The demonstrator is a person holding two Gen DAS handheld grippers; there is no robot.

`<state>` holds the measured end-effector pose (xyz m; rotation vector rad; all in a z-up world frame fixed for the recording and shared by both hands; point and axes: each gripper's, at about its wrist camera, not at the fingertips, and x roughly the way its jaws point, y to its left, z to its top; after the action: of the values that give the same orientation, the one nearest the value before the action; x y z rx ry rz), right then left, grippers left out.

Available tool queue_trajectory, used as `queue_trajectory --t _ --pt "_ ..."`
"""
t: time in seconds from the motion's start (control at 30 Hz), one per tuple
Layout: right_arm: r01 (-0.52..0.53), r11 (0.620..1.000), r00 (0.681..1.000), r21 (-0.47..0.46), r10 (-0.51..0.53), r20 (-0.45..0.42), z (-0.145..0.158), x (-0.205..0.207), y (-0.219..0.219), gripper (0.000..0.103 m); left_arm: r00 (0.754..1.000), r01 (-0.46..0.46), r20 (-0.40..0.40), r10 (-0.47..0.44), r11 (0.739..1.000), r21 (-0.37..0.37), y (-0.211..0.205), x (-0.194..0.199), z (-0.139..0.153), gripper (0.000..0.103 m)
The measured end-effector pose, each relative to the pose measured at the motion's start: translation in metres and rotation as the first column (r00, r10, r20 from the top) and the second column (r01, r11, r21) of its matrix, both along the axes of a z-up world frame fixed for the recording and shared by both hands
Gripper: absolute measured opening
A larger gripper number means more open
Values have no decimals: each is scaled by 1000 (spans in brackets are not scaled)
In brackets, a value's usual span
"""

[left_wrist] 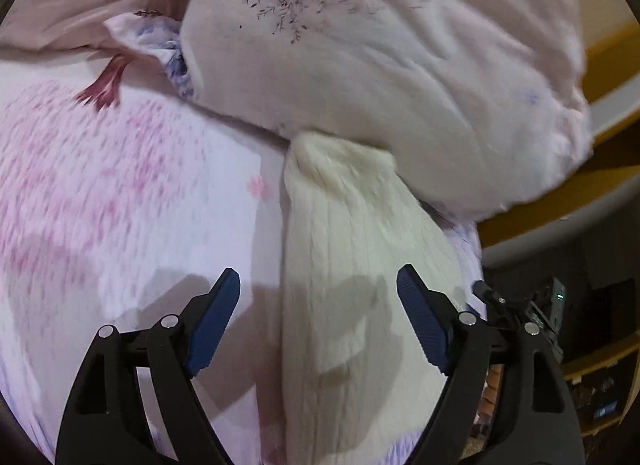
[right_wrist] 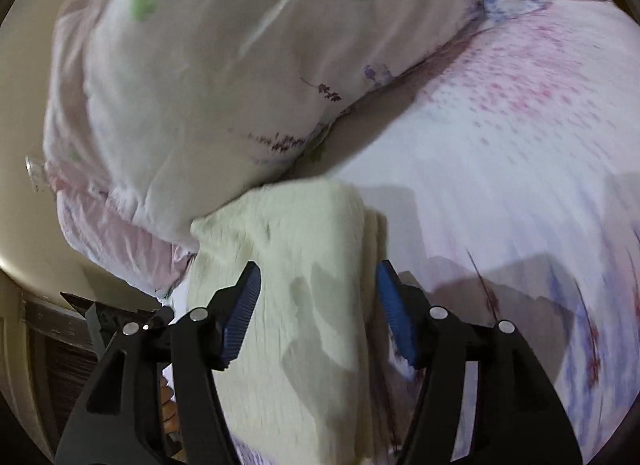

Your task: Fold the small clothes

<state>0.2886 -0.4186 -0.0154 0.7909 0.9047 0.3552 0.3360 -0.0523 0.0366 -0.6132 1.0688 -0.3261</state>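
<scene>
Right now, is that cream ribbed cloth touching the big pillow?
Touching. In the left wrist view the cream cloth's far end tucks under the pillow's edge, no gap.

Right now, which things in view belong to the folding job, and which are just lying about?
Part of the job:
- cream ribbed garment, lying folded on the bed
- left hand-held gripper, open above it
- right hand-held gripper, open above it

Just lying about:
- pillow at the garment's far end
- floral bedsheet underneath
- wooden bed frame
</scene>
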Motion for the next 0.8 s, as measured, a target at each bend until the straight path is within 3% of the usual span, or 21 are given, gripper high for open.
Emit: queue_trajectory --t 0.1,0.13,0.17,0.2,0.23,0.27,0.33,0.4,0.53,0.73,0.8 --pt "1 999 1000 -36 -1 -15 0 25 3 59 999 6 -48 -7 1000 -14 -8 27 -10 82" --pt "1 999 1000 -42 -2 -17 -1 29 4 46 999 8 -50 -9 1000 -15 -12 33 -12 82" --pt "-10 999 1000 -44 9 -14 -1 34 7 22 999 8 -36 -9 1000 -16 -16 40 -13 81" --pt "-24 999 1000 -48 23 -12 -1 37 11 13 1000 7 -24 -7 1000 -19 -19 44 -13 79" --pt "-41 998 999 -56 41 5 1 40 15 10 1000 5 -11 -6 1000 -31 -20 48 -14 66" --pt "-43 996 998 -73 46 38 6 40 17 9 1000 8 -1 -8 999 -54 -21 52 -15 57" --pt "-22 990 994 -140 37 105 18 36 21 8 1000 -2 6 2 999 -51 -21 56 -17 31" --pt "17 983 991 -181 7 134 23 36 16 8 1000 -7 19 7 1000 -29 -18 58 -20 15" --pt "42 979 996 -197 -26 86 10 45 7 7 1000 -18 23 18 1000 -16 -8 60 -29 9" --pt "55 967 998 -249 -60 -16 -13 54 10 7 997 -71 48 68 995 63 10 55 -33 4" --pt "49 960 998 -275 -57 -22 -12 56 14 8 997 -70 31 69 997 39 12 57 -36 4"
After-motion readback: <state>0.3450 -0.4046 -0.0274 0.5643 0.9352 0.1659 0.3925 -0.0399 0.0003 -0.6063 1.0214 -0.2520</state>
